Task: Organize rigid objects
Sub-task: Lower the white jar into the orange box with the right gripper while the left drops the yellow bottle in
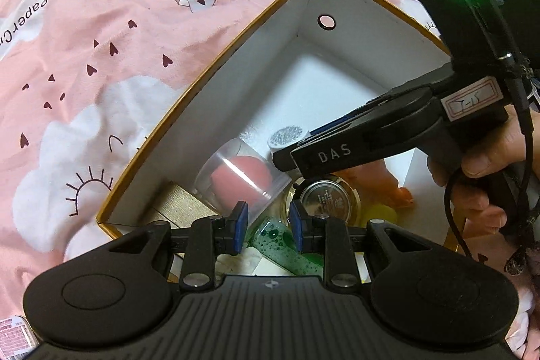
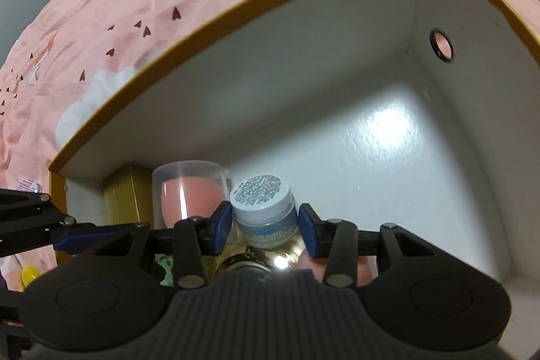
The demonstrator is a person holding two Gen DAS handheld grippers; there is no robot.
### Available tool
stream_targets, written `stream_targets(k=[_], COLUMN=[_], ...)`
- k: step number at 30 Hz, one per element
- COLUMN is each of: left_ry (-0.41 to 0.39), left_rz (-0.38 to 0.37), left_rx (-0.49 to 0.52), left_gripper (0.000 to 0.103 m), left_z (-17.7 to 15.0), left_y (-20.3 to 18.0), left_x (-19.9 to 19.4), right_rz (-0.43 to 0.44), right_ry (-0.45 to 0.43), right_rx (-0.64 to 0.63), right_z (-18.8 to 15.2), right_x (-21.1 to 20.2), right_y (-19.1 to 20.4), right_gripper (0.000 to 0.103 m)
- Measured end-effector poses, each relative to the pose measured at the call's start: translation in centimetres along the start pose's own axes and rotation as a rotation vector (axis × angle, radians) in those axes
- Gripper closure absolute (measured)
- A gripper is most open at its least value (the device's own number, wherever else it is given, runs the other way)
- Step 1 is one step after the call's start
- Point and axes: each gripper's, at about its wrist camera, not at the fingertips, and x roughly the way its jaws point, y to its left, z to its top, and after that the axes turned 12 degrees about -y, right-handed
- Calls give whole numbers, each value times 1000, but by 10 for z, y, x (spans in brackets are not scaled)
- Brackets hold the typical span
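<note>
A pink bedsheet printed with white clouds (image 1: 111, 32) covers the bed. On it sits an open white cardboard box with a gold rim (image 2: 303, 66), its far half bare. Crowded in the near corner are a clear plastic case holding a pink sponge (image 2: 189, 191), a gold carton (image 2: 123, 194) and a round glass jar (image 1: 320, 199). The right tongs (image 2: 265, 221) grip a small grey cream jar with a printed lid (image 2: 261, 201) low inside the box. The left tongs (image 1: 268, 226) hover nearly closed, holding nothing. Released here, the cream jar could land on the glass jar and roll.
</note>
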Motion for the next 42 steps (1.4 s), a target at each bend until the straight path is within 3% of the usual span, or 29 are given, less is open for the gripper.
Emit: stream_targets(k=[4,9,13,15,21,32,37,42], left_ry=[3,-3,-7,-9,-20,-55,-72,-113], left_rz=[0,2,8,13,24,60,71,83], left_rx=[-7,-6,-8,-7,-17,-59,-88,-104], left_gripper=[71,69,69,69,69,69,69,69], left_z=[-1,-4,-6,-7,-6,-2,-1,-3], left_y=[-1,-6,-8,-9,-9,2,11,15], left_x=[0,-6,-13,-15,-19,-25,-29,-41], right_rz=[5,6,18,20,18,22,20,18], right_ry=[-14,-46,-45,-23,-3,-111,-97,-101], right_rx=[-5,-29,-28,-42,-32,-66,-73,-88], right_z=[-1,-5,-7,-9,-12,11,17,13], right_x=[-5,-14,-14,-11,0,-7,13,7], right_y=[-1,3,3,3,1,13,19,21], right_gripper=[49,50,80,88,93,86,86,85])
